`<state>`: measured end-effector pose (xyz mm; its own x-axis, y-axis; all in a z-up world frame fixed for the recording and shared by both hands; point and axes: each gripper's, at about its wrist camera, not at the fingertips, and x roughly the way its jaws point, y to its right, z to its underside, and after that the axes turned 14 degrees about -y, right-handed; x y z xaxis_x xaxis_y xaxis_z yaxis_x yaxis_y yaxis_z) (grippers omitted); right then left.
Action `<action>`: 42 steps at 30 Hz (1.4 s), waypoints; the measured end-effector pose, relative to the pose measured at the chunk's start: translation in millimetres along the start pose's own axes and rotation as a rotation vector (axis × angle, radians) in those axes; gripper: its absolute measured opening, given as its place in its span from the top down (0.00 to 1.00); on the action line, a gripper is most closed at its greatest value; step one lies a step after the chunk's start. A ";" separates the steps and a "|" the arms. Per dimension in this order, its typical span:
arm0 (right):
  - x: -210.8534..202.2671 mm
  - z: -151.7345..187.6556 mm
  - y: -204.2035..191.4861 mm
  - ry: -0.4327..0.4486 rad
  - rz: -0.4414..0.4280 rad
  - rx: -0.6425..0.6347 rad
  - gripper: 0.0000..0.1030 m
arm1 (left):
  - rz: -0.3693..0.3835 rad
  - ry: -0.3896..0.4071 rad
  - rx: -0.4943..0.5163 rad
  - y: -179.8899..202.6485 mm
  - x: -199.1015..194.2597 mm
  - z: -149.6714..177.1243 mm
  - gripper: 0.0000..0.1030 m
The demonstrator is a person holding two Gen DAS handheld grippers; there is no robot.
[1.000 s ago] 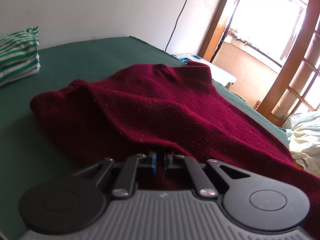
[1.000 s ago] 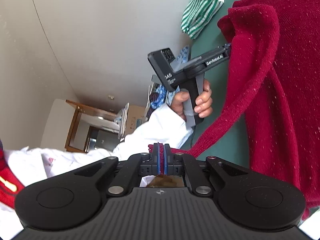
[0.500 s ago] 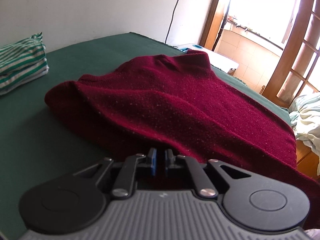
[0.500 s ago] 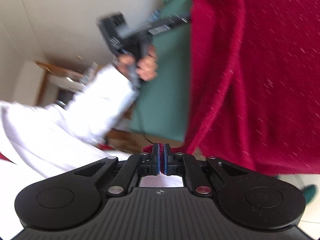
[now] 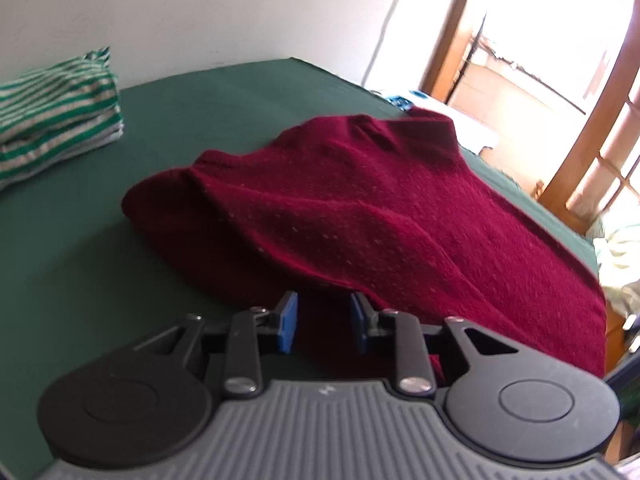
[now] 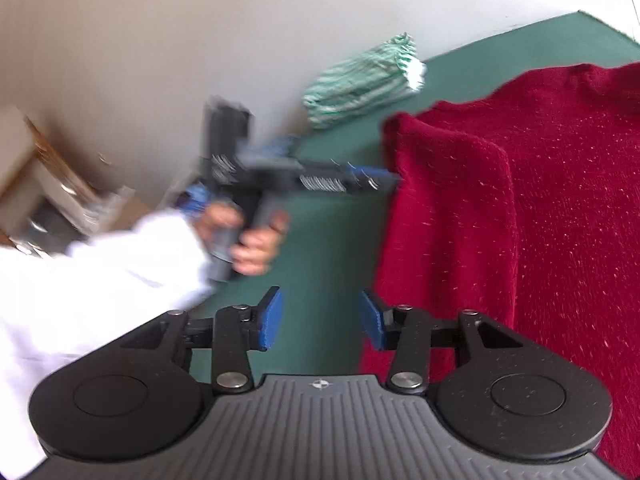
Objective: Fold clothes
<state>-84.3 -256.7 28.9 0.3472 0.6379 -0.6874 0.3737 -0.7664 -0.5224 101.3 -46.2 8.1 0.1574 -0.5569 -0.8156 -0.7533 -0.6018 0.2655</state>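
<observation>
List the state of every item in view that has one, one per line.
Red sweater: lying on the green table cover, folded over, rumpled, not held.
Striped garment: folded, lying apart from the sweater near the wall.
Left gripper: jaws opening, sweater edge between them, pads not pressing.
Right gripper: jaws opening, nothing between them, beside the sweater's edge.

The red sweater (image 6: 560,208) runs off the right edge of the right wrist view, so its far side stays unseen. The left tongs (image 6: 376,178) and the hand (image 6: 256,244) holding them are smeared by motion blur, their lettering unreadable. In the left wrist view, the striped green clothes (image 5: 52,116) are cut off at the left edge.
</observation>
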 end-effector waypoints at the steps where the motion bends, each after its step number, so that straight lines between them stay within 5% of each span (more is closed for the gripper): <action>1: 14.9 -0.2 -3.1 0.002 0.054 -0.016 0.56 | 0.013 0.010 -0.030 -6.7 -1.0 -2.3 0.71; 4: 42.5 3.1 -5.5 -0.011 0.177 -0.044 0.58 | 0.037 0.041 -0.094 -23.6 -2.9 -10.6 0.59; 7: 46.7 3.6 12.4 -0.031 0.190 0.014 0.78 | -0.002 0.053 -0.130 -32.7 5.0 -23.1 0.46; 10: 46.0 1.7 26.6 -0.027 0.177 0.064 0.92 | -0.029 0.074 -0.178 -43.3 14.0 -34.0 0.45; 13: 43.0 -3.0 30.0 -0.003 0.173 0.076 0.95 | 0.003 0.075 -0.202 -50.0 19.7 -44.1 0.50; 15: 47.1 -6.4 29.7 0.006 0.174 0.064 0.95 | 0.032 0.082 -0.212 -50.6 21.2 -48.5 0.55; 17: 45.4 -3.8 30.2 0.008 0.170 0.057 0.95 | 0.063 0.103 -0.232 -50.5 20.3 -49.4 0.86; 19: 40.2 1.6 27.0 0.013 0.166 0.050 0.95 | 0.063 0.122 -0.243 -48.8 17.0 -48.6 1.00; 26: 23.0 11.1 16.0 0.047 0.085 -0.010 0.95 | 0.015 0.200 -0.246 -38.2 -16.2 -35.3 1.00; 31: 32.7 16.9 19.8 -0.034 0.058 -0.020 0.95 | -0.074 0.138 -0.215 -38.7 -8.3 -26.2 1.00; 38: 11.3 23.4 0.9 -0.061 0.034 -0.030 0.65 | -0.064 0.072 -0.189 -37.5 13.8 -24.7 0.98; 41: 2.8 35.9 -21.6 -0.117 0.063 -0.073 0.60 | -0.046 0.082 -0.180 -31.9 13.7 -25.8 0.80; 42: 2.8 41.1 -27.0 -0.145 0.078 -0.084 0.61 | -0.063 0.069 -0.170 -29.4 17.7 -27.0 0.82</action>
<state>-128.7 -237.3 20.3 0.2523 0.5548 -0.7928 0.4237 -0.7999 -0.4250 143.5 -53.7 -0.3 0.2486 -0.5493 -0.7978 -0.6223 -0.7217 0.3030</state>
